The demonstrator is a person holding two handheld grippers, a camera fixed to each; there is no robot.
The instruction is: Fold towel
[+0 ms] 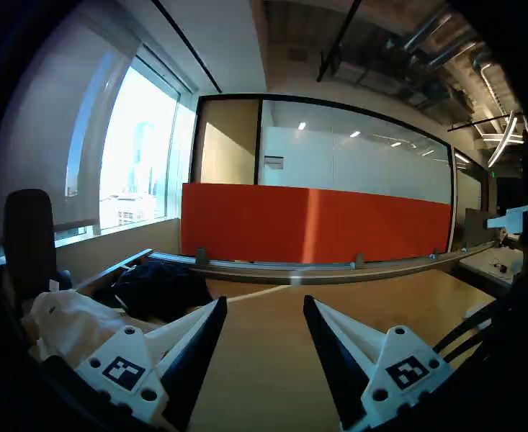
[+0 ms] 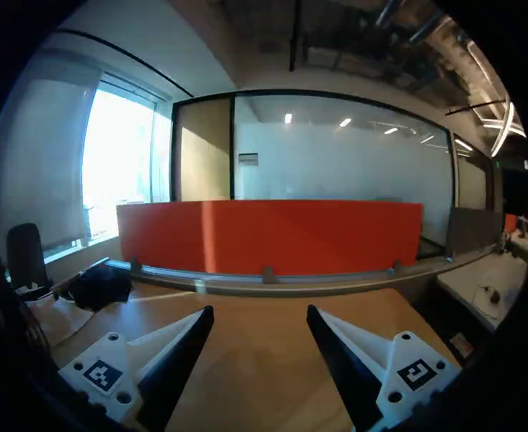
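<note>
In the left gripper view my left gripper (image 1: 264,306) stands open above the wooden desk (image 1: 278,360), nothing between its fingers. A crumpled white cloth (image 1: 73,320), possibly the towel, lies at the left edge of the desk, just left of the left finger. In the right gripper view my right gripper (image 2: 258,315) is open too, held over the same bare desk (image 2: 264,360), with nothing between its fingers.
A dark bag or garment (image 1: 159,284) lies at the desk's back left, also in the right gripper view as a dark heap (image 2: 99,284). An orange divider panel (image 1: 314,223) runs along the desk's far edge. A black chair back (image 1: 27,241) stands at left. Another desk (image 2: 483,277) lies to the right.
</note>
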